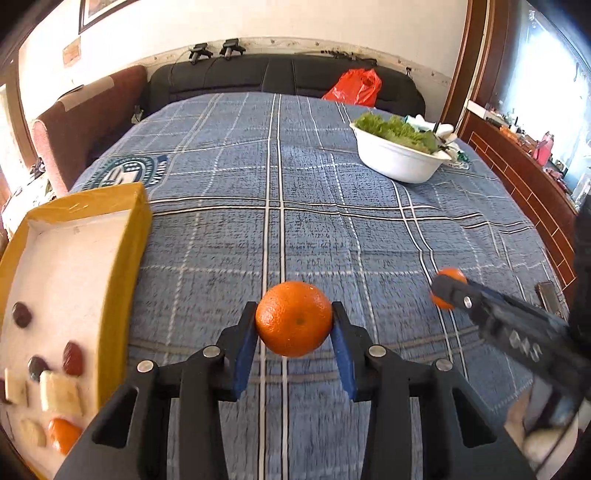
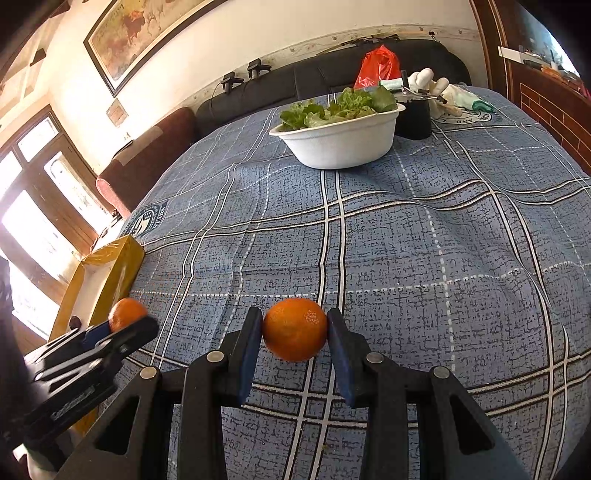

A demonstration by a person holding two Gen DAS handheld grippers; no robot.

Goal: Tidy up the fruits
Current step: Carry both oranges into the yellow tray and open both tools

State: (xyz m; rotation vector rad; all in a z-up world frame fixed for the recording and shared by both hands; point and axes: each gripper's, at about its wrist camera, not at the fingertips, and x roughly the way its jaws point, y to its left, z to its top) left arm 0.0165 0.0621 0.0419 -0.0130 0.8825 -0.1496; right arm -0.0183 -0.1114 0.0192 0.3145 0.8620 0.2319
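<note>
Black fingers with blue pads fill the bottom of both wrist views. Those of the left gripper (image 1: 294, 325) are clenched on an orange (image 1: 294, 318), lifted clear above the blue checked cloth (image 1: 303, 192). Those of the right gripper (image 2: 295, 330) squeeze a second orange (image 2: 295, 329) the same way, also off the cloth. Each gripper shows at the edge of the other's view, with its fruit at the tip.

Just to the left of the left gripper sits a yellow box (image 1: 135, 236) with a white inside. It holds a third orange (image 1: 62, 434), a few dark red and purplish fruits (image 1: 72, 359) and pale cut pieces (image 1: 61, 395), all resting on the box floor near the close end.

Nothing stands between the held oranges and the box. Farther off to the right, a white bowl (image 1: 397, 160) of green leaves (image 1: 391, 129) rests on the cloth, with white gloves and small oddments behind it.

Beneath the cloth lies a wide flat surface; whether it is a bed or a worktop cannot be told. Beyond it runs a black sofa (image 1: 280, 75) carrying a red plastic bag (image 1: 356, 86). A framed painting (image 2: 144, 33) hangs on the pale wall, and a bright window (image 2: 40, 206) is at the left.
</note>
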